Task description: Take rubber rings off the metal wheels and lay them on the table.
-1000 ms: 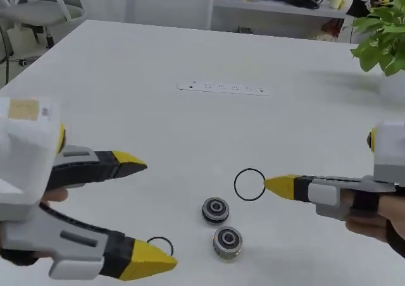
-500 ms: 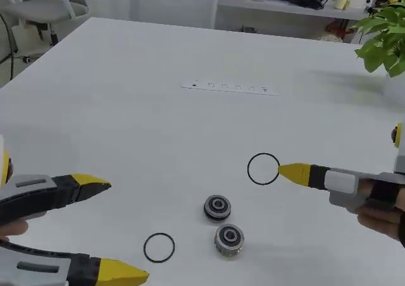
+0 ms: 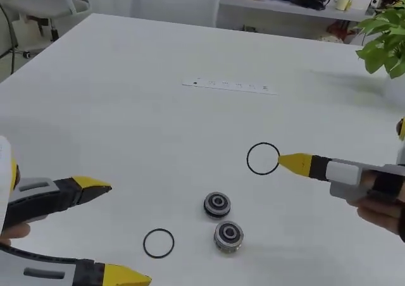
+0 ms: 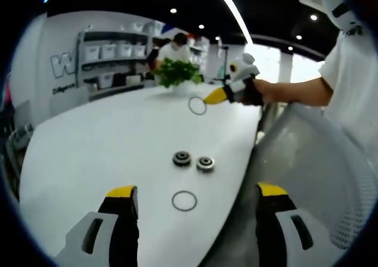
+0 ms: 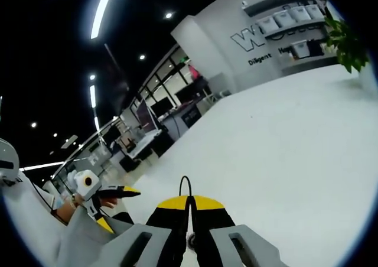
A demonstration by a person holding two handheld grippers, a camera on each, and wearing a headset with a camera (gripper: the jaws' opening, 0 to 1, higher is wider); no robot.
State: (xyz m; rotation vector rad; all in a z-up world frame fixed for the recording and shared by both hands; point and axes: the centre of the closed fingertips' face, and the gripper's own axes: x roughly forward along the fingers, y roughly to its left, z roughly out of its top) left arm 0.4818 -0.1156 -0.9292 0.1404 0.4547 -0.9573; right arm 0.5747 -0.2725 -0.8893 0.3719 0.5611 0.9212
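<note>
Pinching a rubber ring (image 3: 262, 158), right hand-held gripper (image 3: 283, 161) level over table (image 3: 158, 109), left hand-held gripper (image 3: 126, 232) spread wide

Left gripper (image 3: 123, 232) low at the left, its 2 jaws wide apart. Right gripper (image 3: 286, 161) level, jaws pinched on a ring (image 3: 248, 159).

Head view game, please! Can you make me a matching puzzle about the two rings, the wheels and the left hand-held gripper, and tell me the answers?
Things
1. farther rubber ring
2. nearer rubber ring
3. metal wheels
4. left hand-held gripper

Places and states
A. jaws wide open
B. lying flat on the table
C. pinched by the right hand-held gripper
D. close together, between the two rings

Pairs: 1-C, 2-B, 3-D, 4-A
</note>
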